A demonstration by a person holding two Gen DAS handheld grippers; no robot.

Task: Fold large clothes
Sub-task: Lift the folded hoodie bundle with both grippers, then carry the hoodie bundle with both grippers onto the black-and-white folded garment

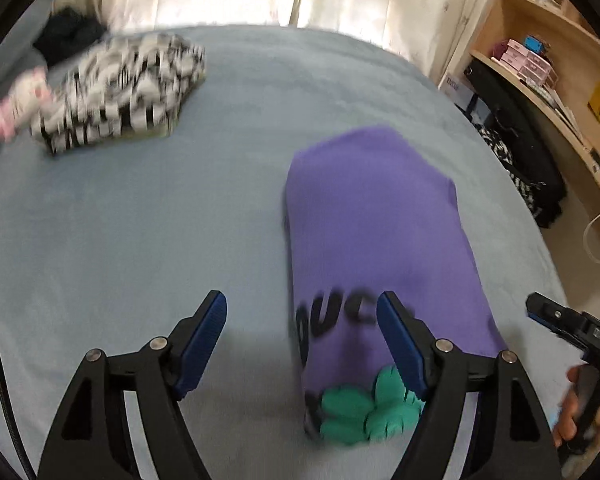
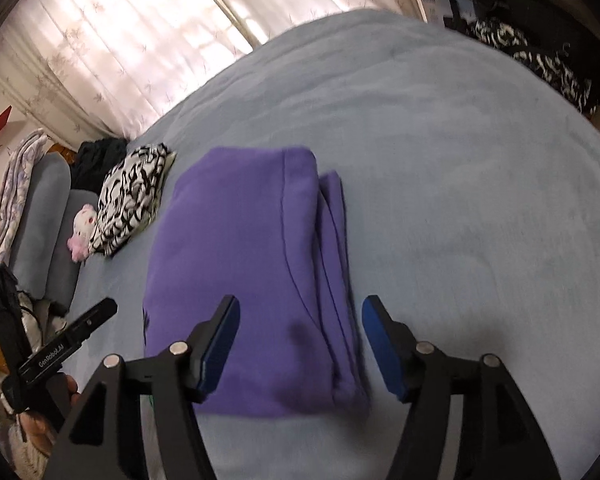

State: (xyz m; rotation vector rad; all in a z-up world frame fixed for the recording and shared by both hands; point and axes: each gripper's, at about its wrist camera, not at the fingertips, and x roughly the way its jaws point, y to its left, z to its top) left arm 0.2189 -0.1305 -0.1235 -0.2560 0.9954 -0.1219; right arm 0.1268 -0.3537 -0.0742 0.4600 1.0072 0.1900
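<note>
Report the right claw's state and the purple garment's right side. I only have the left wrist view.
Observer: The right claw is open and empty, over the near end of the folded purple garment.
Operator: Describe the garment's right edge.
Observer: The folded layers show along that edge, stepped out slightly from the top panel.
Operator: Check the top panel for marks.
Observer: There is a dark smudge on the fabric near the near end.
</note>
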